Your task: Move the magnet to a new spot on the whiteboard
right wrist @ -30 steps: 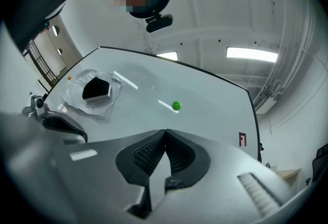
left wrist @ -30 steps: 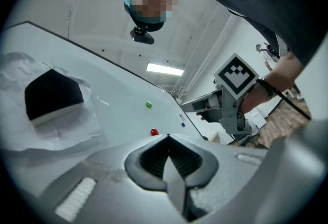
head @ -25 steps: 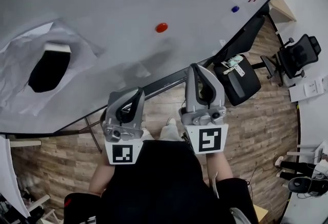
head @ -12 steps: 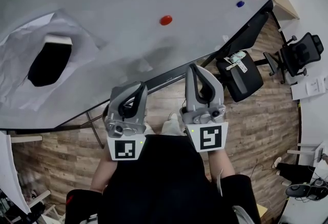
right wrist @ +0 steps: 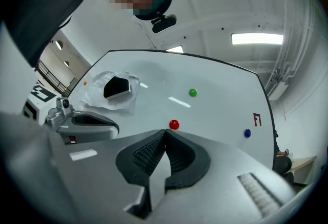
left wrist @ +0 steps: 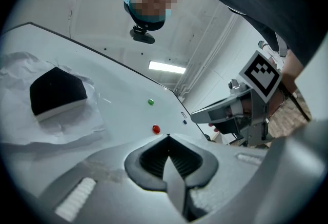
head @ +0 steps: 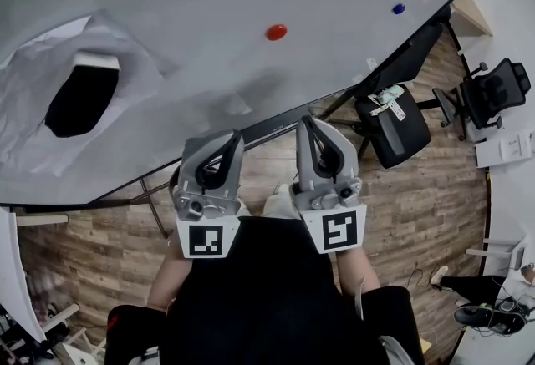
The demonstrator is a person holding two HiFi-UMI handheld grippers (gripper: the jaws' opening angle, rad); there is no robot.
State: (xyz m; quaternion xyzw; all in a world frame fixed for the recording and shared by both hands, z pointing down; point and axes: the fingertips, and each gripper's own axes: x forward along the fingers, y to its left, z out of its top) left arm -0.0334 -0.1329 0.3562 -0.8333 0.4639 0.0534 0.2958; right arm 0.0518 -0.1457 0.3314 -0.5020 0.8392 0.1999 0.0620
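Lowers the right gripper (head: 308, 121) slightly, short of the whiteboard (head: 201, 12). Keeps it and the left gripper (head: 236, 136) pressed together and empty, leaving the red magnet (head: 276, 32) untouched.

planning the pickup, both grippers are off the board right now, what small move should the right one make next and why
Probably reach the right gripper toward the red magnet, jaws opening on the way. Its jaws are together with nothing between them, it sits short of the whiteboard, and that magnet lies almost straight ahead of its jaw tips.
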